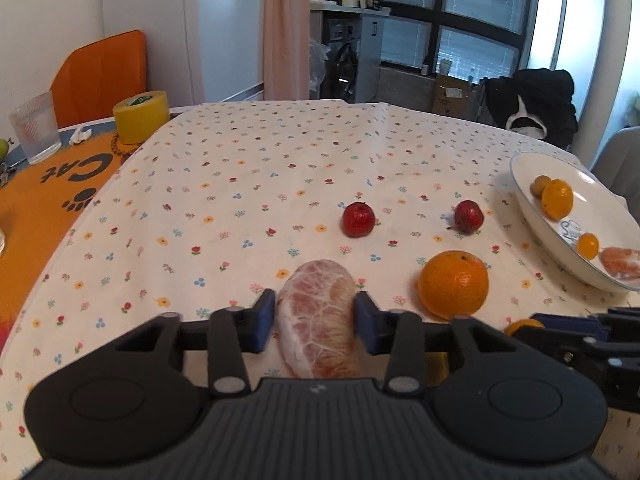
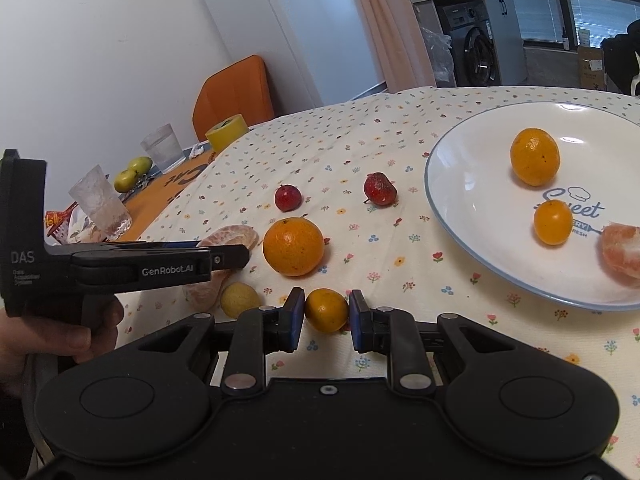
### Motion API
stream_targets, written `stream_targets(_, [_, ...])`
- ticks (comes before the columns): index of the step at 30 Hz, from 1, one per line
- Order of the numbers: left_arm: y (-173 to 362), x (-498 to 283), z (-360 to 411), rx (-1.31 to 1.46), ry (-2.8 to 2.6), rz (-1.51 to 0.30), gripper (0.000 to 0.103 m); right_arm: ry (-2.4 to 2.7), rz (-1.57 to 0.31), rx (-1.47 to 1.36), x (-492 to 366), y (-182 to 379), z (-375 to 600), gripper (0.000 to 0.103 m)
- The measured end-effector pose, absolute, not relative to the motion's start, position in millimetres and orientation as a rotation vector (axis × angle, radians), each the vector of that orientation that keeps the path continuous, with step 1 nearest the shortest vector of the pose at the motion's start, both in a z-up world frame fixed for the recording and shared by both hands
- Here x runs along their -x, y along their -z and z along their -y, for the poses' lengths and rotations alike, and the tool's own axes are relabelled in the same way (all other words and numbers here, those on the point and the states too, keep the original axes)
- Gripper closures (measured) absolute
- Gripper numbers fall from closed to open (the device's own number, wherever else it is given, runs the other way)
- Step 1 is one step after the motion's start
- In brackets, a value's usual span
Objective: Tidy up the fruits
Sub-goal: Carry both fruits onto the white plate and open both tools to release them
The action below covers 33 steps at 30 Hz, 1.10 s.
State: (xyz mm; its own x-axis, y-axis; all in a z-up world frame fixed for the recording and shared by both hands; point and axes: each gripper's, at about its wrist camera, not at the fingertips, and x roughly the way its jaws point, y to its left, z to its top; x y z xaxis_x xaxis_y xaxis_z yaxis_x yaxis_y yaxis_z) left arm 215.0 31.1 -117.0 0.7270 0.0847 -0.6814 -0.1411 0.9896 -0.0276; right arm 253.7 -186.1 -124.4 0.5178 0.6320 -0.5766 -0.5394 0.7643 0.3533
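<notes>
left gripper (image 1: 315,316): jaws pinch peeled citrus piece (image 1: 320,316) lying on counter (image 1: 240,184); soft, so squeeze lightly, lift straight.
right gripper (image 2: 326,316): jaws flank small orange fruit (image 2: 326,310), seemingly touching; cannot tell if clamped, confirm before lifting.
plate (image 2: 472,240): far right, holds fruit; likely drop-off, lower gently.

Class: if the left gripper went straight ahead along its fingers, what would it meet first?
The peeled citrus piece already between the left gripper's fingers. Beyond it, the small red fruit looks roughly in line, though depth is unclear.
</notes>
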Motion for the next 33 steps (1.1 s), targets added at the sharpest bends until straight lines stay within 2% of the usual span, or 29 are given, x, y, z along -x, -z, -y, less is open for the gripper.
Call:
stream_targets(17, [86, -194, -24, 0.110, -0.100, -0.658, 0.066, -0.685, -0.661, -0.152, -245, 99, 206, 0.081])
stream_targets(33, [56, -203, 20, 0.101, 0.000, -0.584, 0.066, -0.570, -0.580, -0.179, -251, 81, 262, 0.081])
